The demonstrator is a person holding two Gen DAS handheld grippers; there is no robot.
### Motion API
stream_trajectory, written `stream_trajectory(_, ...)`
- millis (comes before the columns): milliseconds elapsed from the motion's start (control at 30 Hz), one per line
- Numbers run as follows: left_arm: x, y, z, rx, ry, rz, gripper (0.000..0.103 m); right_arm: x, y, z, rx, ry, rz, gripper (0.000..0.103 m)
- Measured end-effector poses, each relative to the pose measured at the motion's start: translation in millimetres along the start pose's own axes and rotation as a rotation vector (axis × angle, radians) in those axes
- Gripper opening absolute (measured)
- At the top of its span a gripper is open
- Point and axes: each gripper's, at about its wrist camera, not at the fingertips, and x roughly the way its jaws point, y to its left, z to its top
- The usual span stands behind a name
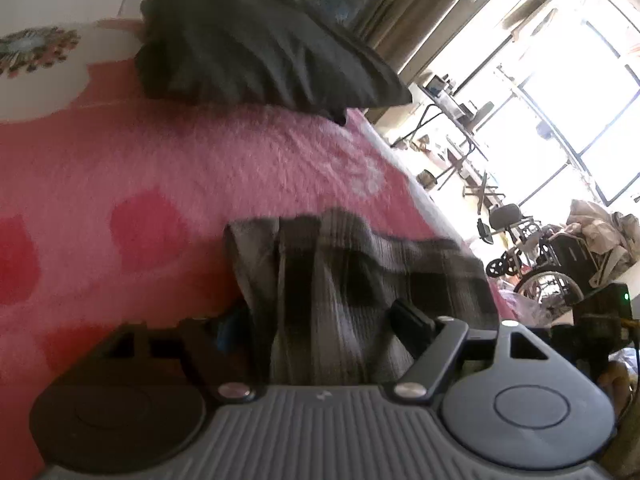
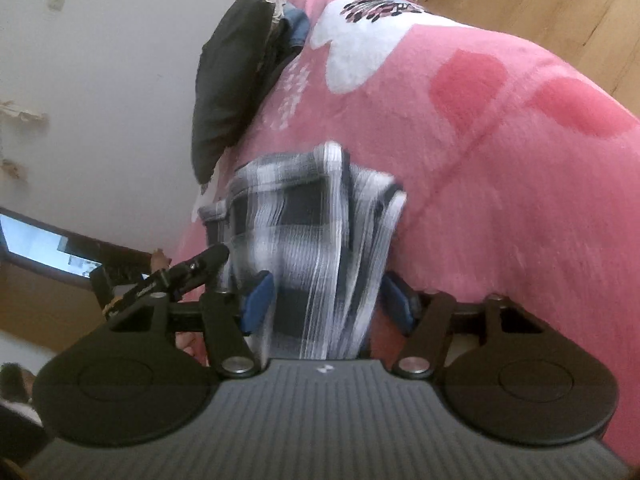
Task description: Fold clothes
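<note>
Both grippers stand with jaws apart, pads clear of the cloth: the left gripper (image 1: pixel 316 320) and right gripper (image 2: pixel 326 300) each straddle a bunched fold of the plaid garment (image 2: pixel 304 216) without pressing on it. Largest item: the pink blanket (image 2: pixel 500 184), with white and red patches, covers the bed. On it, far from the grippers, lies a dark garment pile (image 1: pixel 248 40). The plaid garment rests crumpled on the blanket, just before both grippers.
</note>
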Motion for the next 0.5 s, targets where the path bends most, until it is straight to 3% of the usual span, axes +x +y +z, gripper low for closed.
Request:
stream_trajectory(167, 3, -5, 2, 0.022, -0.013, 0.007, 0.074, 36, 8, 26, -0.085, -0.001, 0.065, 0.056)
stream_trajectory(367, -3, -14, -6, 0.078, -0.022, 0.026, 0.067, 29, 0, 15, -0.051, -0.022, 0.106, 0.039)
stream_trajectory(500, -5, -26, -8, 0.080, -0.051, 0.058, 0.047, 41, 2, 19, -0.039, -0.041, 0.104, 0.028)
